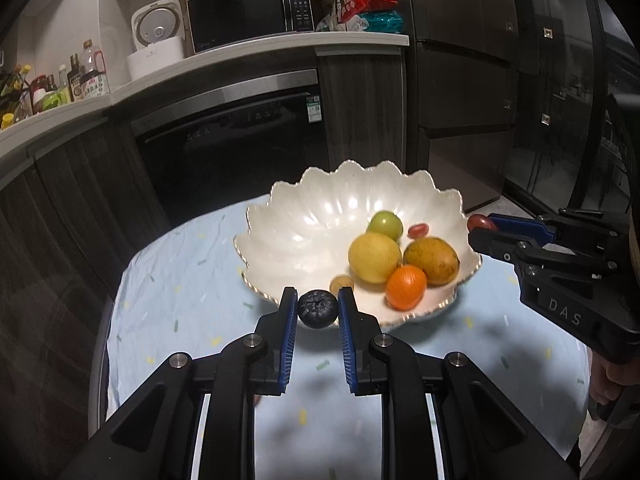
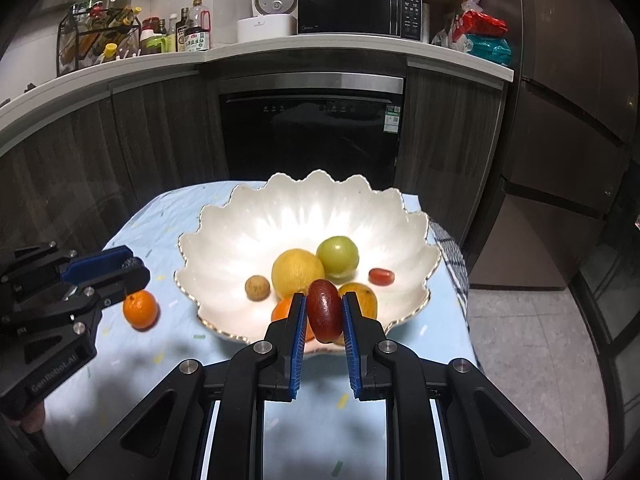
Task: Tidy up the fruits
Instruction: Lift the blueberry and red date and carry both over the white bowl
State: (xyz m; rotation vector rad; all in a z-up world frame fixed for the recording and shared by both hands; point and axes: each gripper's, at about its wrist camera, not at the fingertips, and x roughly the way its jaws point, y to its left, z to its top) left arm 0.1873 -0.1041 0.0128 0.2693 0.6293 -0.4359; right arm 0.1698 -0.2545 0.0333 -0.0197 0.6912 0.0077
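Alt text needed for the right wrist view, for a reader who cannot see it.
The right gripper holds a dark red fruit just above the near rim of a white scalloped bowl of fruit. On the left, the left gripper hangs above an orange on the blue tablecloth.

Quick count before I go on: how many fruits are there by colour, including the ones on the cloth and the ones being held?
Orange: 2 (mandarin in the bowl, mandarin on the cloth)
Yellow: 1 (lemon)
Yellow-brown: 1 (mottled fruit)
Green: 1 (green fruit)
Red: 2 (small red fruit, held dark red fruit)
Tan: 1 (small tan fruit)
Dark blue: 1 (held blueberry)
Total: 9
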